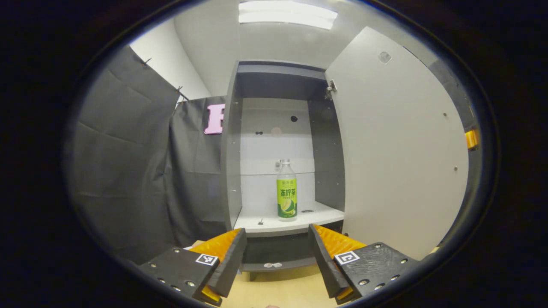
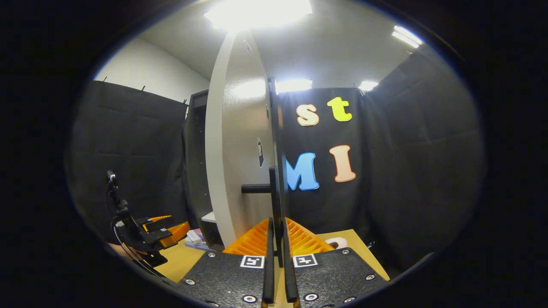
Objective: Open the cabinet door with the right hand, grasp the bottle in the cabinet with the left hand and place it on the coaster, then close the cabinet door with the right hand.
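A clear bottle with a green label stands upright on the white shelf of the grey cabinet. The cabinet door is swung wide open to the right. My left gripper is open and empty, low in front of the shelf and short of the bottle. In the right gripper view the door shows almost edge-on. My right gripper is shut on its black vertical handle. A pale round disc, perhaps the coaster, lies on the wooden table past that gripper.
The left gripper and its cable show low at the left of the right gripper view, over the wooden table. Small pale items lie by the cabinet foot. Black cloth walls close in both sides.
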Tool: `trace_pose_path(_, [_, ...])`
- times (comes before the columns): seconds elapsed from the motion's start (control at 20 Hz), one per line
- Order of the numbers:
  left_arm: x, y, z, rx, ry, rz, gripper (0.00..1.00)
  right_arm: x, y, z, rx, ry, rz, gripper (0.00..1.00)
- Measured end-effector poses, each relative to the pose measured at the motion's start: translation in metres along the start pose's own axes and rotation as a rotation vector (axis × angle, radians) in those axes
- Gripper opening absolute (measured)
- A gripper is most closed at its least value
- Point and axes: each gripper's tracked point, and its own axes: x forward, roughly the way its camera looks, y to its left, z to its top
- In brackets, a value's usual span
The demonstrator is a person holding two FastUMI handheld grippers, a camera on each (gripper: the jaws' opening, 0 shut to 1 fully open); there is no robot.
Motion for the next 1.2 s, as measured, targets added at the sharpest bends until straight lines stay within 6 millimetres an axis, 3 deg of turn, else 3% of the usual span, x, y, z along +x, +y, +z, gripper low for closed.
trace_pose_path(0.1, [0.016,-0.007,0.004,-0.011,-0.002,-0.018,0.87,-0.015,-0.013,-0.004,0.038,-0.002,0.019,0.09])
trace_pose_path(0.2, [0.034,-0.015,0.008,-0.028,0.0,-0.038,0.87,-0.022,-0.029,-0.011,0.015,-0.003,0.005,0.21])
trace_pose_path(0.25, [0.044,-0.018,0.01,-0.037,0.001,-0.044,0.87,-0.031,-0.036,-0.011,-0.012,-0.009,-0.022,0.5])
trace_pose_path(0.3, [0.055,-0.021,0.013,-0.043,0.001,-0.054,0.87,-0.04,-0.047,-0.011,-0.04,-0.018,-0.059,0.63])
trace_pose_path(0.35, [0.067,-0.022,0.014,-0.05,0.004,-0.058,0.87,-0.047,-0.057,-0.013,-0.065,-0.022,-0.1,0.9])
trace_pose_path(0.4, [0.08,-0.023,0.014,-0.059,0.008,-0.065,0.87,-0.053,-0.069,-0.015,-0.082,-0.023,-0.137,0.95])
trace_pose_path(0.45, [0.094,-0.025,0.012,-0.071,0.016,-0.072,0.83,-0.058,-0.077,-0.021,-0.091,-0.018,-0.168,0.95])
trace_pose_path(0.5, [0.107,-0.028,0.011,-0.081,0.024,-0.076,0.87,-0.065,-0.086,-0.025,-0.09,-0.011,-0.194,0.95])
trace_pose_path(0.55, [0.12,-0.028,0.01,-0.088,0.032,-0.078,0.79,-0.07,-0.094,-0.029,-0.085,-0.001,-0.216,0.95])
trace_pose_path(0.7, [0.164,-0.025,0.004,-0.098,0.039,-0.07,0.87,-0.081,-0.119,-0.045,-0.069,0.039,-0.283,0.95])
trace_pose_path(0.8, [0.192,-0.017,0.001,-0.074,0.037,-0.046,0.83,-0.087,-0.132,-0.055,-0.062,0.068,-0.317,0.95])
trace_pose_path(1.05, [0.251,-0.014,-0.014,-0.064,0.066,-0.033,0.83,-0.097,-0.151,-0.074,-0.057,0.124,-0.367,0.95])
trace_pose_path(1.2, [0.274,-0.012,-0.02,-0.023,0.088,-0.012,0.83,-0.099,-0.159,-0.083,-0.061,0.149,-0.374,0.95])
